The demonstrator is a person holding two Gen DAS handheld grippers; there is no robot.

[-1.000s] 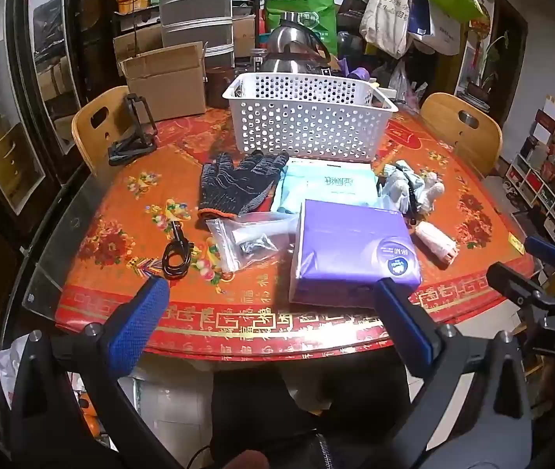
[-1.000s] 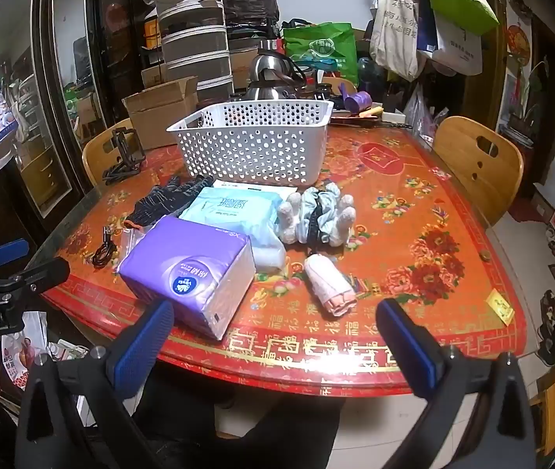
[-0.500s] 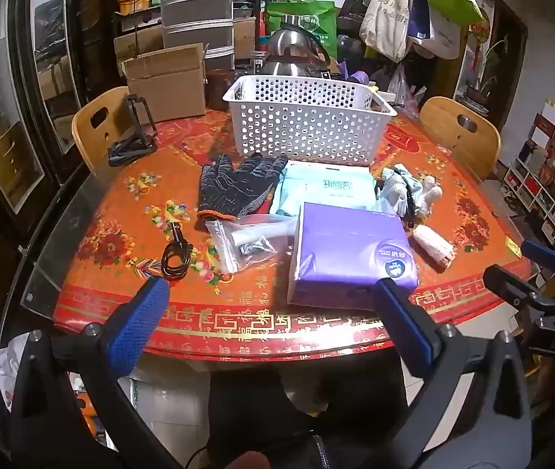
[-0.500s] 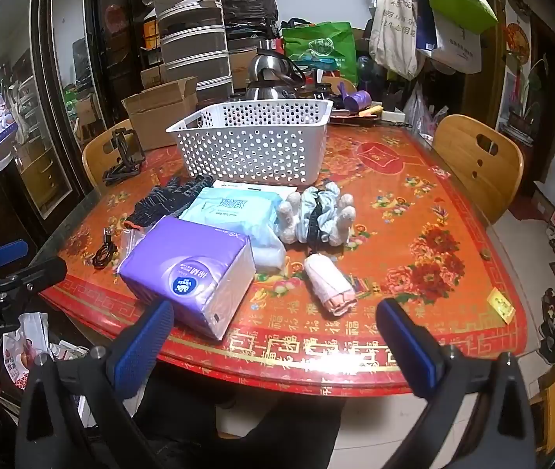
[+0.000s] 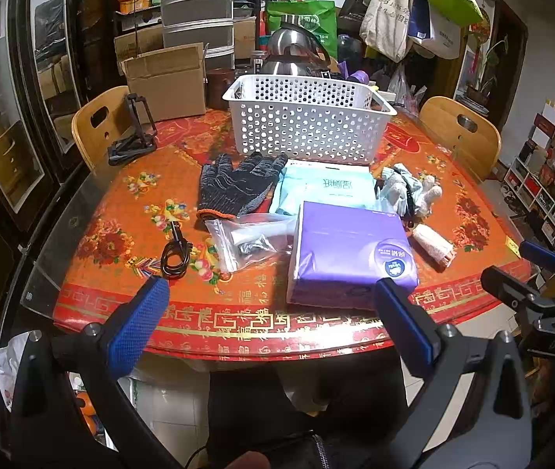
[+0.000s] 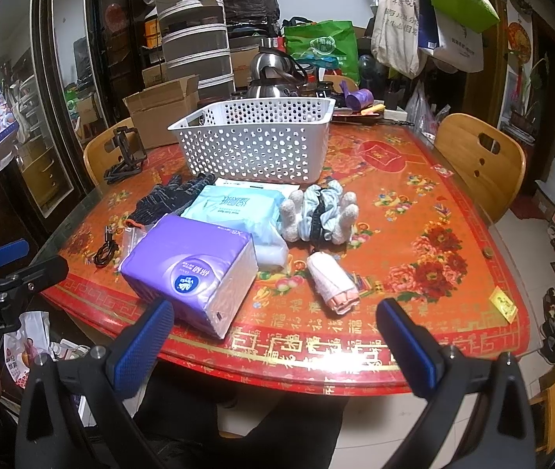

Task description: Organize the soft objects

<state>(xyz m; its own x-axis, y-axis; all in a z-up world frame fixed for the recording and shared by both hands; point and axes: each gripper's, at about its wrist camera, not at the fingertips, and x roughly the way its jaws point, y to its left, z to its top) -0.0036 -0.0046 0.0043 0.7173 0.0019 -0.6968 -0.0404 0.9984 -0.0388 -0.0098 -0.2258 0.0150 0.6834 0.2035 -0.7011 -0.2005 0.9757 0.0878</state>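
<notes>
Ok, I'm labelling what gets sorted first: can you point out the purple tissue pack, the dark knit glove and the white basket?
purple tissue pack point(image 6: 199, 250), right wrist view, on its top face.
dark knit glove point(image 5: 234, 187), left wrist view, on the palm.
white basket point(image 5: 308, 133), left wrist view, on the perforated front wall.

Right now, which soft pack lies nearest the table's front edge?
The purple tissue pack; the light blue pack lies behind it, toward the basket.

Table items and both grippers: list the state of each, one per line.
Left gripper: open, holding nothing.
Right gripper: open, holding nothing.
White basket: upright on the table; contents cannot be told.
Purple tissue pack: sealed, flat on the table.
Blue wipes pack: lying flat.
Dark gloves: lying flat.
Zip bag: lying flat.
Pink roll: rolled, on its side.
</notes>
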